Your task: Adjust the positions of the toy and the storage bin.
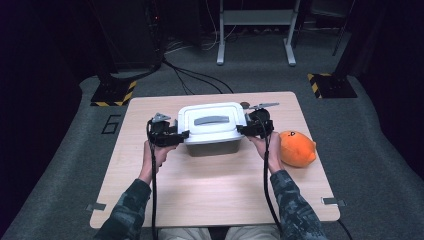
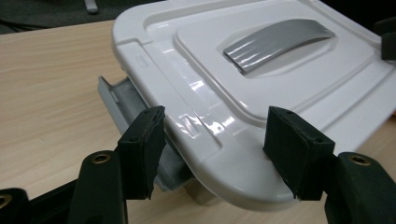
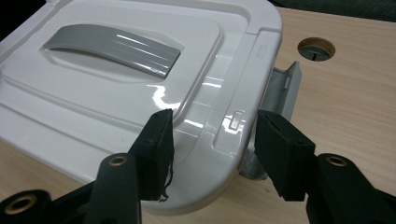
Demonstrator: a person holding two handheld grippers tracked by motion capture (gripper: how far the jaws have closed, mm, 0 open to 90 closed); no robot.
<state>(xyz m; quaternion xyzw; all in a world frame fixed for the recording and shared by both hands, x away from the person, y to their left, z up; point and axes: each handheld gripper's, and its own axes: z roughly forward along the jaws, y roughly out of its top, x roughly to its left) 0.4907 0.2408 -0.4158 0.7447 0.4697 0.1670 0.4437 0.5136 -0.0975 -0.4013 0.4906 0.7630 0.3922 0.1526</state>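
The left gripper (image 1: 184, 134) meets the left end of a white-lidded storage box (image 1: 212, 127) at the table's (image 1: 210, 195) middle, its jaws part open and straddling the lid's edge above a grey side latch (image 2: 122, 100); whether the pads press cannot be told. A grey handle (image 1: 211, 120) sits atop the lid. At the box's right end the right gripper (image 1: 242, 129) likewise straddles the rim, jaws part open, grip unclear. Right of the box, well apart, lies an orange plush toy (image 1: 297, 148)
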